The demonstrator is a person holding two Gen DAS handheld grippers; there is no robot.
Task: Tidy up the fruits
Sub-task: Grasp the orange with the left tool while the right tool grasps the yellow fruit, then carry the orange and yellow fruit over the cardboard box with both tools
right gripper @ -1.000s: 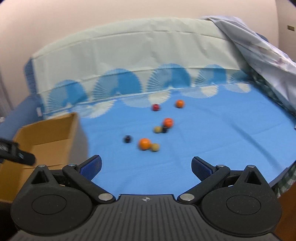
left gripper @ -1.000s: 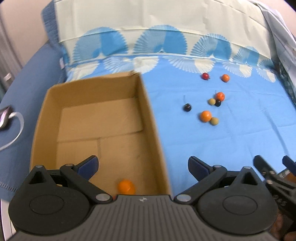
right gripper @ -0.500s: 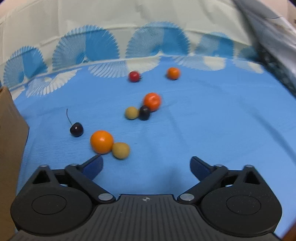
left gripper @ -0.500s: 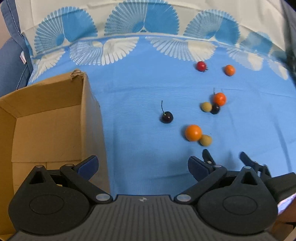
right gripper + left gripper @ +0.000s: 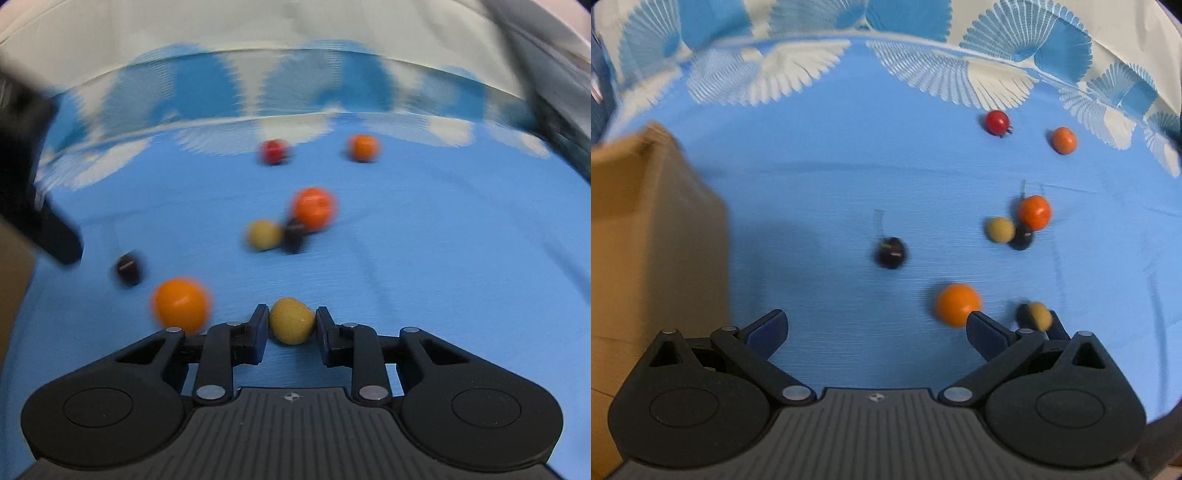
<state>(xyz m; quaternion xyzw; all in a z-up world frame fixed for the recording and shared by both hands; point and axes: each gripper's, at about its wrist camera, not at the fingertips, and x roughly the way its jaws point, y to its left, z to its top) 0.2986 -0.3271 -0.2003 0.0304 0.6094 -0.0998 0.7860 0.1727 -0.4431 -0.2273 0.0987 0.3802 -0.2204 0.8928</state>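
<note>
The right gripper [image 5: 291,326] had its fingers pressed against a small yellow fruit [image 5: 291,320] on the blue cloth [image 5: 443,266], an orange [image 5: 181,304] just beside it. The left gripper [image 5: 877,330] hung wide apart, empty, near the cardboard box [image 5: 653,240].

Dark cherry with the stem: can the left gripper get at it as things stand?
Probably yes. The left gripper is open and the dark cherry lies alone on bare blue cloth ahead, clear of the cardboard box.
</note>
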